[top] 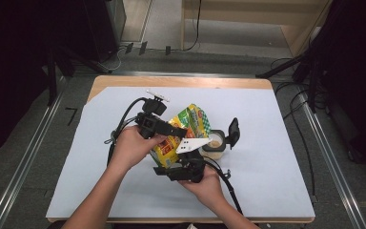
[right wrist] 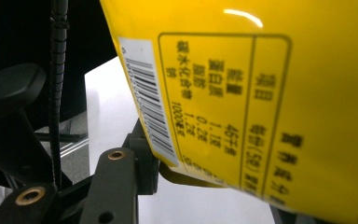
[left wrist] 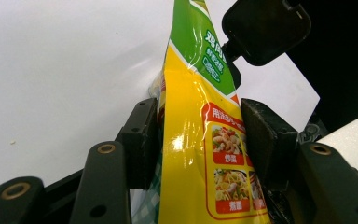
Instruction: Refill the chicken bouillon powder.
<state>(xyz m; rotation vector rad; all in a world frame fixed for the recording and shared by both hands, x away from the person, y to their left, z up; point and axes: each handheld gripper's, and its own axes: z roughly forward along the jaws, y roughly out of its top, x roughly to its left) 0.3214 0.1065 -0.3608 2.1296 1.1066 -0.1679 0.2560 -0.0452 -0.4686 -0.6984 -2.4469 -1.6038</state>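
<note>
Near the middle of the desk [top: 267,191], the yellow-green bag [top: 183,129] is held off the surface. The left hand-held gripper [top: 171,131] is clamped on its upper part, the right hand-held gripper [top: 169,169] on its bottom edge. A small open container [top: 214,145] stands just beside it.

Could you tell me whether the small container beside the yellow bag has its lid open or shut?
Open: the small container shows pale contents, with its black lid flipped upright.

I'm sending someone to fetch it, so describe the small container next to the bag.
On the white sheet covering the table, look just right of the yellow-green bag. The small round container holds beige powder, with its black flip lid standing open.
</note>
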